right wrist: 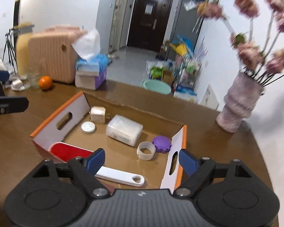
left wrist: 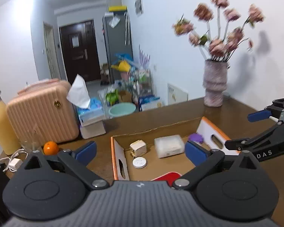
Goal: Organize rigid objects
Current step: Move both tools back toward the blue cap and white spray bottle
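Both tools hang above the open cardboard box (right wrist: 111, 102) on the brown table (right wrist: 13, 151), each with its jaws spread wide and nothing between the blue pads. The box already holds the rigid things. In the right wrist view the red-headed brush (right wrist: 72, 152) lies nearest the right gripper (right wrist: 142, 159), at about nine o'clock from its midpoint, its white handle (right wrist: 121, 177) running on toward four o'clock under the left pad, so its long axis crosses the line of the jaws. The tape ring (right wrist: 146, 150) and purple cap (right wrist: 161, 143) sit at twelve to one o'clock, the frosted plastic case (right wrist: 124, 129) at eleven, and the white disc (right wrist: 88, 127) and cube charger (right wrist: 97, 114) further toward ten. From the left gripper (left wrist: 140, 149) the charger (left wrist: 138, 147) and disc (left wrist: 139, 162) lie almost straight ahead. I judge everything sorted is inside, with an orange (right wrist: 45, 82) left out at ten o'clock, nearer the left hand. The only legible writing is "DAS" on the right tool's arm, in the left view.
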`<state>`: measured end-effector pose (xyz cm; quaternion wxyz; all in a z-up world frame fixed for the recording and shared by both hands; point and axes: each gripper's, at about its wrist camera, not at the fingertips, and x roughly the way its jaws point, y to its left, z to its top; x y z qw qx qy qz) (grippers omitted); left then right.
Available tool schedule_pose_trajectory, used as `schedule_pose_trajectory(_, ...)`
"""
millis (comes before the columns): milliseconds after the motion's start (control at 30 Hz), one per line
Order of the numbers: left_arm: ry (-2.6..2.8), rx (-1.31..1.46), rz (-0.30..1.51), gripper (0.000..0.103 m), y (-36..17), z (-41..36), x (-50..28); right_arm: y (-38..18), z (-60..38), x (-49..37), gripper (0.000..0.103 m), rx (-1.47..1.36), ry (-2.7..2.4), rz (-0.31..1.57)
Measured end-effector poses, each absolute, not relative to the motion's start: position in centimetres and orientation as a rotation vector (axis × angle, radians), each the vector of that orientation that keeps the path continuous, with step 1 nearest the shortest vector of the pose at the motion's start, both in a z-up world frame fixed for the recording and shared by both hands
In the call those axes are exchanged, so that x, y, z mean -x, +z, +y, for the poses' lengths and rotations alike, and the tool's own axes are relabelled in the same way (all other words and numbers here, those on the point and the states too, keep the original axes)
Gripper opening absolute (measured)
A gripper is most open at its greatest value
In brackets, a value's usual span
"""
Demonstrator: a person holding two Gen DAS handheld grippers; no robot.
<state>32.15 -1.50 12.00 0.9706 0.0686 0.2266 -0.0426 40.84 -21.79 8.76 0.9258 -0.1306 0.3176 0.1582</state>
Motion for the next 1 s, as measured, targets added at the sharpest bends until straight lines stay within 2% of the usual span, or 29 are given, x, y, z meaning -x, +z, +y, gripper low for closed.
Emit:
schedule_pose_trajectory(267, -0.051, -0.05, 0.266, 0.103, 11.0, -2.2, -23.4, 9.6, -23.0, -31.7, 0.088, 0.209, 0.274, 0.418)
schedule_pose_trajectory(533, -0.047, 0.009, 0.198, 0.103, 8.6, -2.3, -18.4, 7.7, -22.7, -24.1, 0.089, 0.16, 0.292, 0.172)
schedule_pose_trajectory(800, -0.006, -0.039, 0.114, 0.103, 7.1, -2.0, -15.1, 5.6, -21.8, -21.5, 0.09, 0.161, 0.325, 0.17)
schedule_pose_trajectory(1000, -0.018, -0.014, 0.114, 0.103, 3.1, -0.3, -11.1, 2.1, -23.7, -16.7, 0.092, 0.059, 0.267, 0.221)
